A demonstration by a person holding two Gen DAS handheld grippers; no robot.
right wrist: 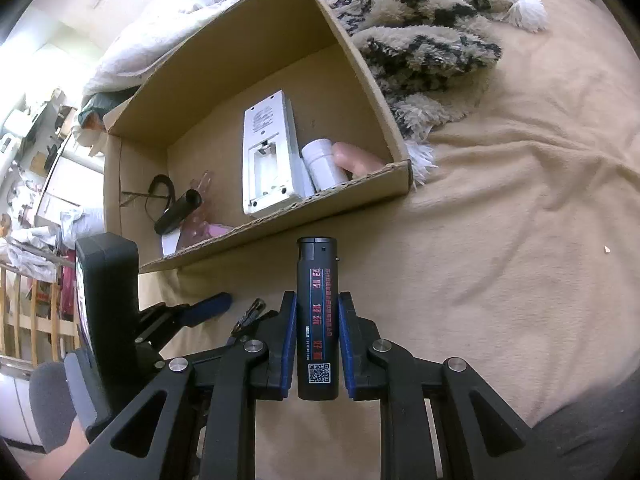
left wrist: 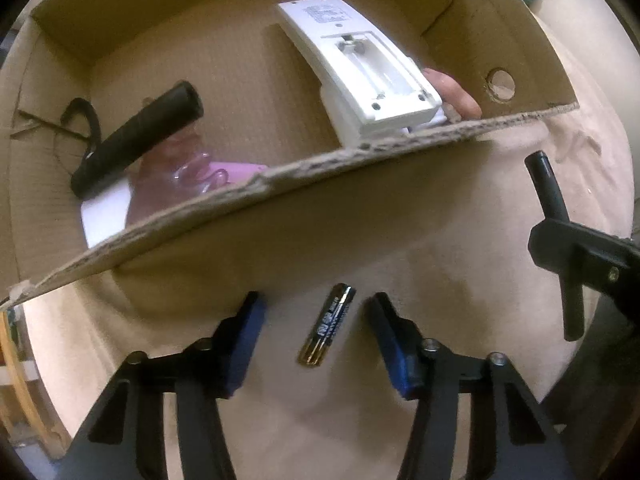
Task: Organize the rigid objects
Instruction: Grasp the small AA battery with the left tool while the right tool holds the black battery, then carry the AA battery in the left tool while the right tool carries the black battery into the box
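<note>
- Left wrist view: my left claw [left wrist: 316, 320] stands released, its blue pads either side of a small battery [left wrist: 328, 325] lying on the beige blanket [left wrist: 460, 220] just outside the near wall of the cardboard box [left wrist: 280, 208]. The battery's print is too blurred for me to read.
- Inside the box I see a white remote [left wrist: 360, 64] lying face down with its battery bay uncovered, a black tube [left wrist: 140, 136] at the left, and pink and clear plastic under it.
- I judge the risk here to be the soft blanket: if I close off-centre, the round battery may roll or sink away from the pads.
- Right wrist view: my right claw [right wrist: 318, 320] is clenched on a black lighter [right wrist: 317, 316], held upright near the box's front wall. It carries red and blue characters I cannot make out, plus a QR code low down.
- I judge the lighter could pivot in the narrow pads, or clip the ragged box edge on the way in.
- A white cylinder [right wrist: 324, 164] lies in the box's right corner beside the remote.
</note>
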